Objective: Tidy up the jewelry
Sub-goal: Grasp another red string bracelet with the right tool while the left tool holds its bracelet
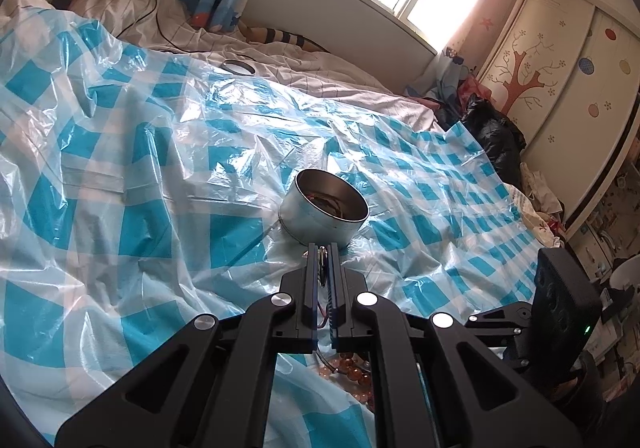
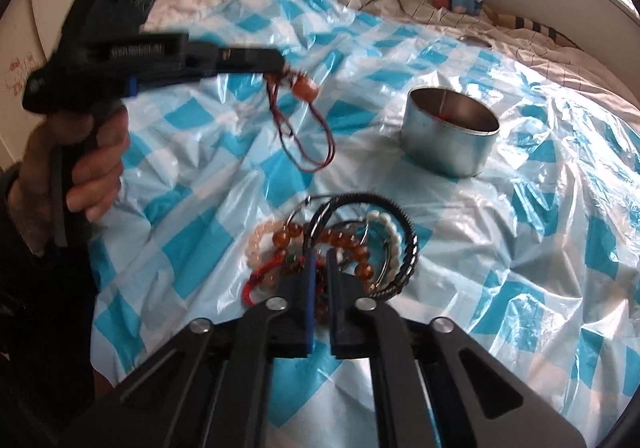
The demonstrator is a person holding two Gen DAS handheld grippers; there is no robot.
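While left gripper [image 1: 322, 248] fingers pinch a corded pendant [image 2: 306, 88], right gripper [image 2: 320, 254] fingers closed amid bracelets [image 2: 340, 244], catch unclear.

A round, shiny metal tin [image 2: 450, 136] stands upright and open on the crinkled blue-and-white checked plastic sheet [image 2: 520, 288]; some dark red cord lies coiled on its bottom. In front of the tin, nearer the right wrist camera, a tangled heap of bracelets [image 2: 332, 244] lies flat on the sheet: amber-brown beads, pale pink beads, cream beads, a red woven cord, thin silver hoops and a black twisted bangle, all overlapping. To the left of the tin and raised above the sheet, a dark red cord necklace with a round orange-brown pendant [image 2: 306, 88] hangs in long loops, clear of both the tin and the heap.
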